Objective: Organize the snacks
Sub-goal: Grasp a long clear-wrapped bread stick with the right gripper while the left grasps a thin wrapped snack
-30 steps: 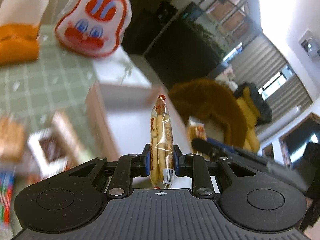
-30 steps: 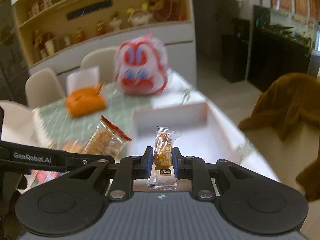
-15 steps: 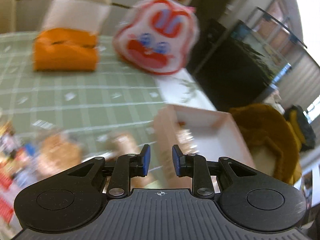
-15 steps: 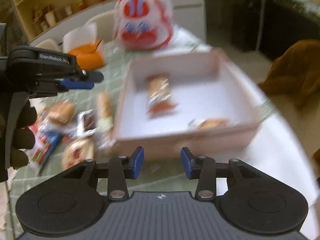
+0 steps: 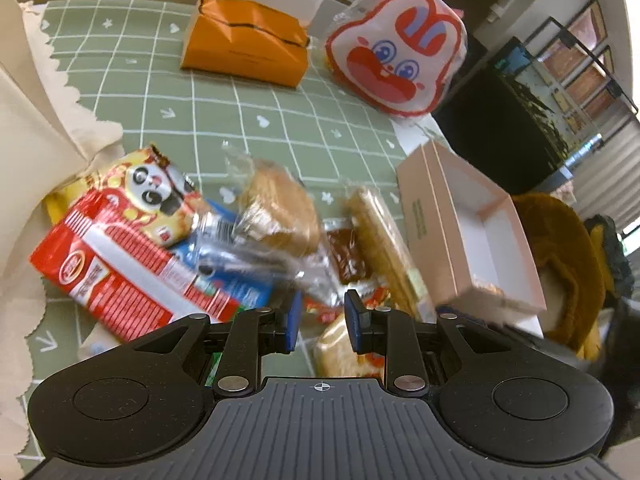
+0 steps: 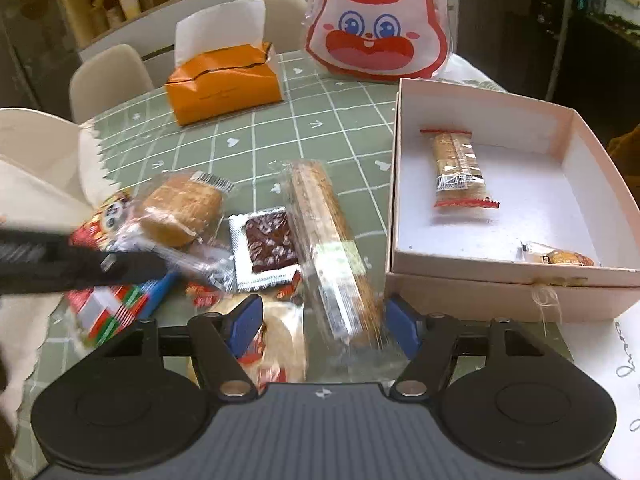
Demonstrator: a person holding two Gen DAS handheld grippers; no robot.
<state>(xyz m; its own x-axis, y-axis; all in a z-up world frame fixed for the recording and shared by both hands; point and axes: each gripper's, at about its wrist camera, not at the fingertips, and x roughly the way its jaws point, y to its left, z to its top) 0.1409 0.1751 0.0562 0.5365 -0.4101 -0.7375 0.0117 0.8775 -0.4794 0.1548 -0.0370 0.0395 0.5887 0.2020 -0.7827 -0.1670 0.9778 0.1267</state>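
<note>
No label reads clearly: the panda-print packet [image 5: 156, 196] and red striped pack [image 5: 120, 280] carry only blurred print. Both the left hand-held gripper [image 5: 319, 326] and the right hand-held gripper [image 6: 322, 326] hang released, empty, over the snack heap on the green checked surface [image 6: 340, 120]. A long cracker bar [image 6: 332, 248] lies just beside the pink box [image 6: 500, 284], which holds a biscuit packet [image 6: 458, 168] and a small candy [image 6: 560, 257]. An orange tissue pouch [image 6: 224, 82] and a rabbit-face bag [image 6: 376, 20] sit at the far edge.

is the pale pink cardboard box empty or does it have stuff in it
Not empty. The pale pink cardboard box holds a clear-wrapped biscuit pack and a small wrapped candy; most of its floor is bare.
</note>
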